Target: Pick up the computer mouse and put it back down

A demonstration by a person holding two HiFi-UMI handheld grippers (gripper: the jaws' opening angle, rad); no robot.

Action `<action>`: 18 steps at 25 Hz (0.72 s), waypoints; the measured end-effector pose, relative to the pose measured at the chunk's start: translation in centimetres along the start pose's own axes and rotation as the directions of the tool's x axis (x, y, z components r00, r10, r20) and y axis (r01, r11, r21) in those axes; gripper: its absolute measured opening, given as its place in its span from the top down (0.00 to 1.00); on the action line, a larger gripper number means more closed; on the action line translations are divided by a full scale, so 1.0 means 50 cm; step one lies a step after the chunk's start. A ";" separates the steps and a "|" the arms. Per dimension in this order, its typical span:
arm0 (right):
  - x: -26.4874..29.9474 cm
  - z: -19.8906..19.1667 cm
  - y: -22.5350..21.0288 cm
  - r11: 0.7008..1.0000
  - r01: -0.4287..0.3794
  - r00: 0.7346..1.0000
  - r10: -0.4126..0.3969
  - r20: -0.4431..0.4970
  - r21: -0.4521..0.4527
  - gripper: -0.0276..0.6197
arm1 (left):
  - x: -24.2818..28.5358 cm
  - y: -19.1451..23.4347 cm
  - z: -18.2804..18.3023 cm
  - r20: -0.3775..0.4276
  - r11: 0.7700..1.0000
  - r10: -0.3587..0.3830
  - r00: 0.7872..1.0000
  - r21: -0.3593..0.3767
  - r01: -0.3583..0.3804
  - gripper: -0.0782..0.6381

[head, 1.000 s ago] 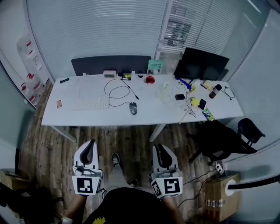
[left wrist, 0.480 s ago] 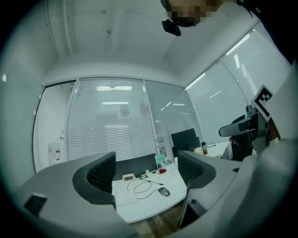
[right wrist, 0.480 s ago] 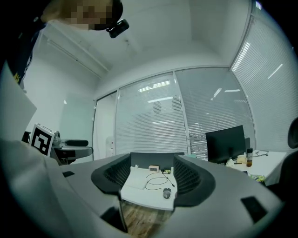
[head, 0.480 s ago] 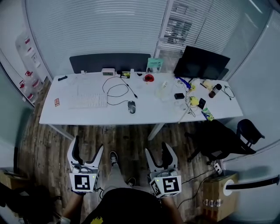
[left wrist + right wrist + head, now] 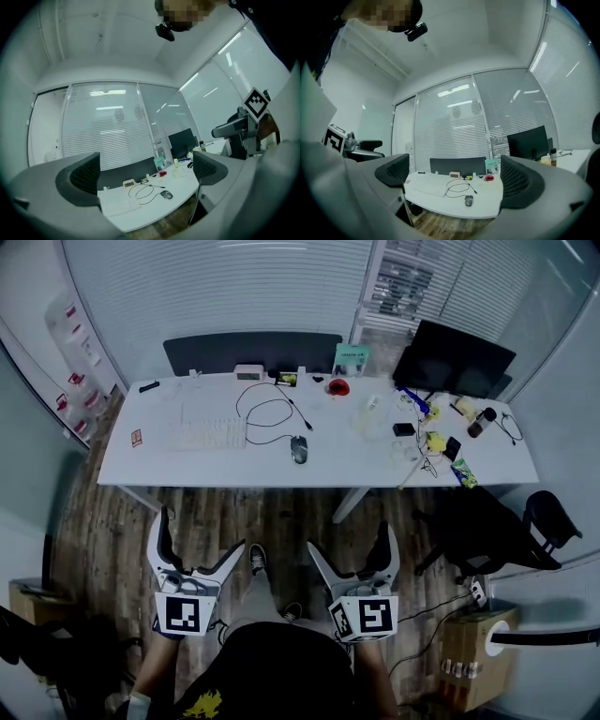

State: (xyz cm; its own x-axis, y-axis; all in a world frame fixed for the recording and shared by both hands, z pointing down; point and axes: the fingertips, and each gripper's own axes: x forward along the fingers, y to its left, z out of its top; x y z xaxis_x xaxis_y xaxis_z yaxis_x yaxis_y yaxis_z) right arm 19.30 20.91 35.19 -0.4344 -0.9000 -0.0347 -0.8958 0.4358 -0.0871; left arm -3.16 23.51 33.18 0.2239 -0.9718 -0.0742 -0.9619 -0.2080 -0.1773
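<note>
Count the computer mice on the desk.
1. The computer mouse lies near the front edge of the white desk, right of the keyboard. The clutter at the desk's right end could hide another.

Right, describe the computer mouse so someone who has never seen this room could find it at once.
Start at the long white desk in front of the blinds. Near its front edge, about midway along and just right of the white keyboard, lies the mouse. It is the only small dark oval there, with a looped black cable just behind it.
</note>
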 end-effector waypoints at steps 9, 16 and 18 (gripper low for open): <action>0.042 -0.030 0.003 1.000 -0.015 0.999 0.015 -0.036 0.008 0.03 | 0.000 0.010 -0.041 -0.069 0.999 -0.017 0.998 0.029 0.019 0.07; 0.130 -0.069 -0.003 1.000 0.000 0.995 0.002 -0.100 0.023 0.03 | 0.068 0.063 -0.086 -0.111 0.999 -0.020 0.994 -0.028 0.017 0.07; 0.178 -0.088 -0.004 1.000 -0.003 0.992 0.006 -0.128 0.031 0.03 | 0.102 0.090 -0.102 -0.135 0.999 -0.021 0.991 -0.035 0.016 0.07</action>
State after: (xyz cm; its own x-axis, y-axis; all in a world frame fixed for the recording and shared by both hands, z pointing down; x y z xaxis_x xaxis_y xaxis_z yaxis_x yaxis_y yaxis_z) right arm 15.21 12.82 39.30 -0.4486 -0.8889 0.0928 -0.8915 0.4376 -0.1174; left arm -7.13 17.05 37.01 0.2205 -0.9734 0.0624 -0.9632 -0.2273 -0.1436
